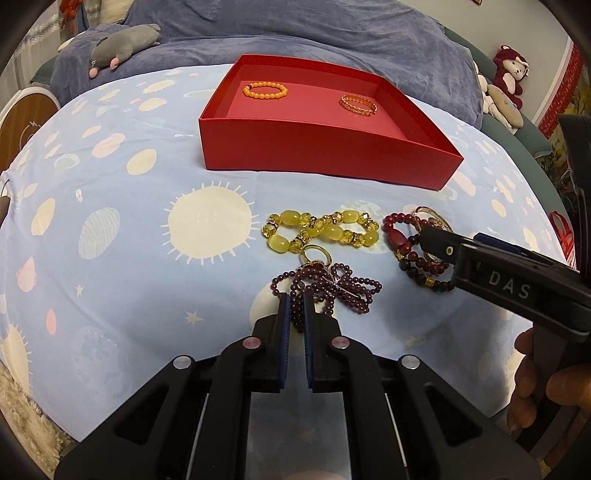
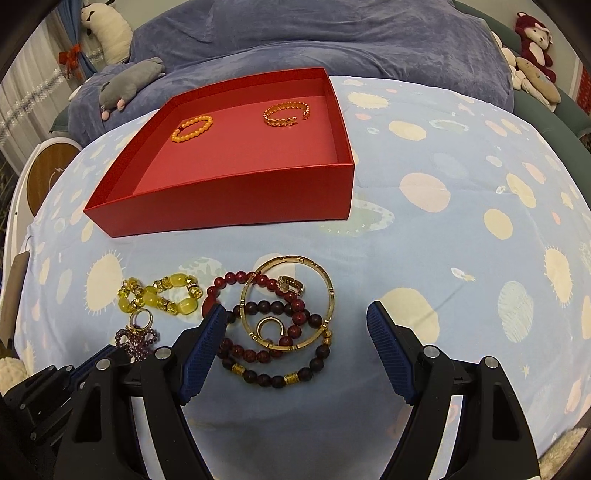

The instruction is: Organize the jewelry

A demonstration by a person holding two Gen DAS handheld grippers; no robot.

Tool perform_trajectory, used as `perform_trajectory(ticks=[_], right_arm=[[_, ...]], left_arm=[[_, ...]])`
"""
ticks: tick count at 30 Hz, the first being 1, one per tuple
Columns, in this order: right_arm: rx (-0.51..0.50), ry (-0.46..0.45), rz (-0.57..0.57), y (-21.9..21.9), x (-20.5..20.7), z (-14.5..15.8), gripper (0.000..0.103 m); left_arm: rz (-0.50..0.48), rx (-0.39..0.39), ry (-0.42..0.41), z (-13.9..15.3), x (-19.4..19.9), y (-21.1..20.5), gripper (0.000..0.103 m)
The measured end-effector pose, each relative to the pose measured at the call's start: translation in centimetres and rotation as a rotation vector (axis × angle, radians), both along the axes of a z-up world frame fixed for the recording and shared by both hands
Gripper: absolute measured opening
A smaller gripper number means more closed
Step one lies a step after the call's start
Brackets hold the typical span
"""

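Observation:
A red box point(image 1: 325, 147) point(image 2: 229, 199) holds an orange bead bracelet point(image 1: 264, 89) point(image 2: 192, 128) and a gold chain bangle point(image 1: 358, 105) point(image 2: 286, 113). In front of it on the sheet lie a yellow bead bracelet point(image 1: 321, 230) point(image 2: 160, 293), a gold ring point(image 1: 316, 254) and a purple bead bracelet point(image 1: 332, 288). My left gripper point(image 1: 295, 297) is shut on a strand of the purple beads. My right gripper point(image 2: 296, 308) stands open over a pile of dark red bead bracelets point(image 2: 273, 354), a large gold bangle point(image 2: 288, 301) and two small rings; its left finger touches the pile's edge.
The jewelry lies on a light blue sheet printed with suns and planets point(image 1: 129, 240). Behind it is a blue-grey quilt point(image 1: 295, 29) with a grey plush toy point(image 1: 122, 46). More plush toys point(image 2: 532, 37) sit at the far right. A hand point(image 1: 532, 387) holds the right gripper's handle.

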State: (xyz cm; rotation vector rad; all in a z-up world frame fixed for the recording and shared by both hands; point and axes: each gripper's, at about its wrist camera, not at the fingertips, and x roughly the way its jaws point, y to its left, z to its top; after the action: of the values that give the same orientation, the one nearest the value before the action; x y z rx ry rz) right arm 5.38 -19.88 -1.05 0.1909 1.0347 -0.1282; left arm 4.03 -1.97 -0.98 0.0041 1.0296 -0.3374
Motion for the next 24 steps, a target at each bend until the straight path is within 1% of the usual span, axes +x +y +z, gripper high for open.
perform_trajectory(ticks=[2, 6, 9, 15, 24], right_arm=[[0.005, 0.005, -0.003, -0.1, 0.3, -0.3, 0.074], [0.002, 0.008, 0.01, 0.2, 0.4, -0.6, 0.067], [0.011, -0.001, 0.034, 0.5, 0.2, -0.5, 0.053], [0.032, -0.004, 0.037, 0.7, -0.3, -0.1, 0.053], [0.082, -0.051, 0.038, 1.0, -3.6, 2.1, 0.053]], left_arm=[[0.0, -0.003, 0.001, 0.0, 0.1, 0.0, 0.007], [0.0, -0.005, 0.001, -0.1, 0.2, 0.1, 0.007], [0.0, -0.007, 0.002, -0.1, 0.2, 0.1, 0.007], [0.002, -0.014, 0.003, 0.0, 0.3, 0.2, 0.007], [0.007, -0.029, -0.009, 0.8, -0.3, 0.4, 0.007]])
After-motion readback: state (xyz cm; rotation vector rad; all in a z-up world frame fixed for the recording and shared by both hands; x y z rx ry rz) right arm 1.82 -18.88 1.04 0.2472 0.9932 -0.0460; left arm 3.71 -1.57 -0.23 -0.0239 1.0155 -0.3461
